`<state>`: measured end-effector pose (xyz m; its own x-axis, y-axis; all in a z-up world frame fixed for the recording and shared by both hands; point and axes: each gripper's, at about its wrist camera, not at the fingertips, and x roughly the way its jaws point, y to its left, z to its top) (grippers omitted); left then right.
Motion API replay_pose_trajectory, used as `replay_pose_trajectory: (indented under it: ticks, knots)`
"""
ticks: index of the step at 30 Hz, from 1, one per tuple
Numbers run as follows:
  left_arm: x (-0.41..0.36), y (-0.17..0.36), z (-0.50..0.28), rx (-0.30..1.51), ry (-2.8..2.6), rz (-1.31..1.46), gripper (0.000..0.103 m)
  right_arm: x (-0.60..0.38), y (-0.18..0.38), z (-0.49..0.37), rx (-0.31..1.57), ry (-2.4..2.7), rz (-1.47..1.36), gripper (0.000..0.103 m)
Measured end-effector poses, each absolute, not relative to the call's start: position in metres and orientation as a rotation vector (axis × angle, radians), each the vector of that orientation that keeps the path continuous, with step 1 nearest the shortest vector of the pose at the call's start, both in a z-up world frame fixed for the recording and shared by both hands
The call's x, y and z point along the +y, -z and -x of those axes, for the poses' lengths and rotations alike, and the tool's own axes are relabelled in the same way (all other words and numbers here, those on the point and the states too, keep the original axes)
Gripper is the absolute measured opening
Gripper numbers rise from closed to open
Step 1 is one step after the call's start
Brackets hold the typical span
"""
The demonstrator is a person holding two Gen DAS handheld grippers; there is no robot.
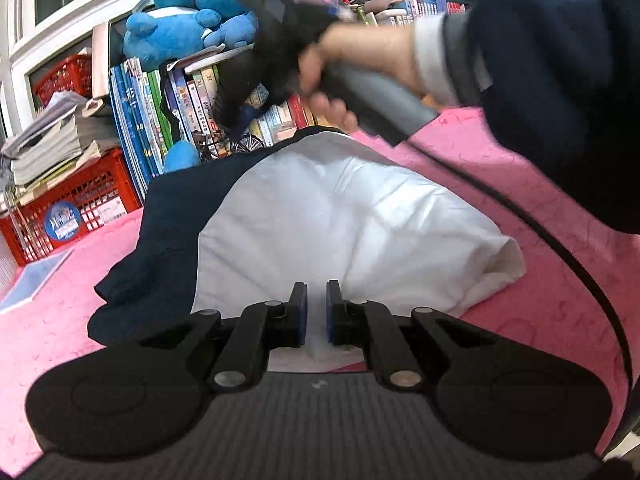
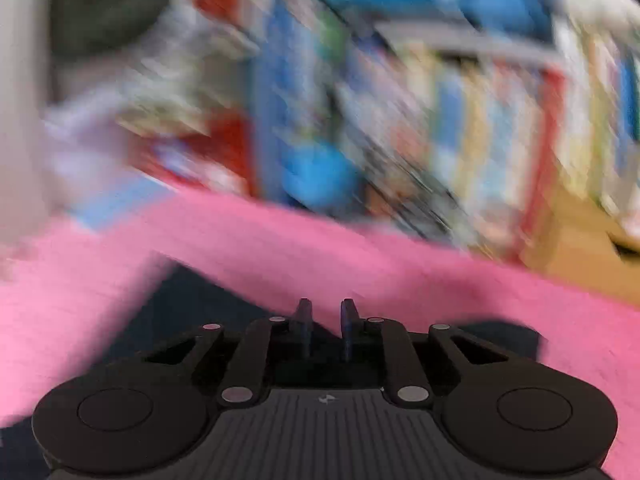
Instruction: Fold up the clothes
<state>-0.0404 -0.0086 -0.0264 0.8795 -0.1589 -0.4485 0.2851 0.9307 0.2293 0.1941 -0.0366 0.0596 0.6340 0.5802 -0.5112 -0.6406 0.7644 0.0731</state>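
White-and-navy garment (image 1: 320, 216) lies on pink tabletop (image 1: 540, 208), bunched, white body on top, navy sleeve spread at left. Left tongs (image 1: 316, 312) narrow, pinching white fold at near hem. Right tongs (image 2: 326, 328) slightly apart, holding nothing, above navy cloth; view blurred. Fabric looks light, soft, limp; will sag and crease. Best hold: hem corners or shoulder seams, not middle.

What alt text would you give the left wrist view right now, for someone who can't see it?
The left gripper pinches the near white edge of a white and navy garment lying on a pink surface. Beyond it, a hand in a dark sleeve holds the other gripper raised and blurred, before shelves of books and blue plush toys.
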Motion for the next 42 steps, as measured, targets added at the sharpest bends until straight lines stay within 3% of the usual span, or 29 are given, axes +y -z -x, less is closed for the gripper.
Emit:
replay_pose_trajectory:
  ticks: [10, 12, 14, 18, 23, 28, 36, 42]
  knots:
    - [0.009, 0.022, 0.036, 0.476, 0.277, -0.161, 0.01, 0.02, -0.035, -0.175, 0.599, -0.872, 0.237, 0.02]
    - [0.01, 0.023, 0.037, 0.476, 0.277, -0.161, 0.01, 0.032, -0.029, -0.172, 0.612, -0.903, 0.262, 0.029]
    - [0.009, 0.023, 0.038, 0.474, 0.275, -0.166, 0.01, 0.043, -0.023, -0.169, 0.625, -0.934, 0.288, 0.047]
    - [0.01, 0.023, 0.038, 0.473, 0.276, -0.167, 0.01, 0.013, -0.037, -0.144, 0.58, -0.981, 0.266, 0.056]
    - [0.008, 0.023, 0.04, 0.467, 0.266, -0.191, 0.011, -0.065, -0.047, -0.105, 0.557, -0.891, 0.133, 0.06]
    - [0.001, 0.025, 0.04, 0.456, 0.245, -0.249, 0.011, -0.116, -0.018, -0.062, 0.604, -0.78, 0.091, 0.06]
    - [-0.002, 0.024, 0.039, 0.451, 0.233, -0.284, 0.012, -0.141, -0.009, -0.028, 0.569, -0.726, 0.083, 0.06]
    - [0.02, 0.019, 0.061, 0.406, 0.09, -0.227, 0.02, -0.158, -0.003, -0.003, 0.539, -0.689, 0.077, 0.06]
